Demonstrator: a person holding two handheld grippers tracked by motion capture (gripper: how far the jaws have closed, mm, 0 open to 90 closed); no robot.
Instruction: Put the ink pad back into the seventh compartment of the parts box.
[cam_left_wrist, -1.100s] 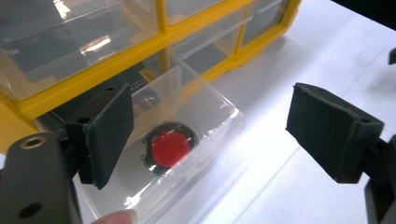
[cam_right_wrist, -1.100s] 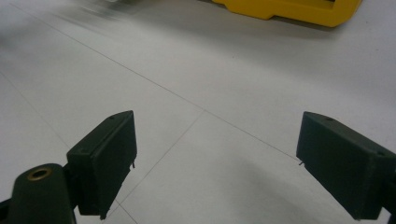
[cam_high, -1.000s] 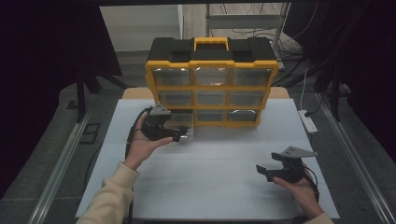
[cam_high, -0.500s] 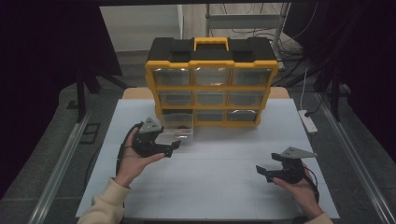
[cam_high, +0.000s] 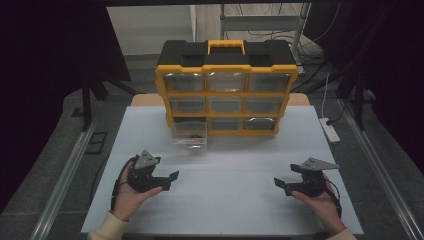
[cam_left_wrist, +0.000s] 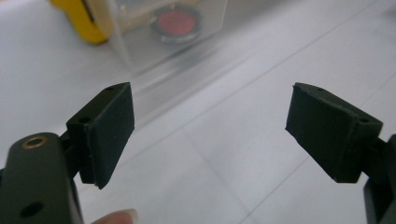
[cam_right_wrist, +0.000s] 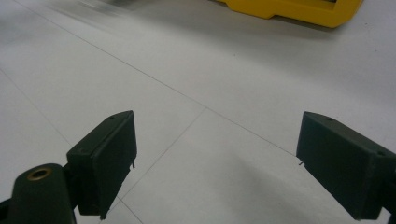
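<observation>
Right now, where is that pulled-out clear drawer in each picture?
High view: the drawer sticks out from the bottom-left slot of the yellow organizer, above the left tool.
Left gripper view: top centre, above the jaws, with a red round thing inside.
Right gripper view: a blurred clear edge at the top left may be it; I cannot tell.
Shared landmark: the organizer's yellow frame.

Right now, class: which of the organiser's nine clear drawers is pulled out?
The bottom-left drawer: it juts forward onto the table, while the other eight sit flush in the yellow organiser.
</observation>
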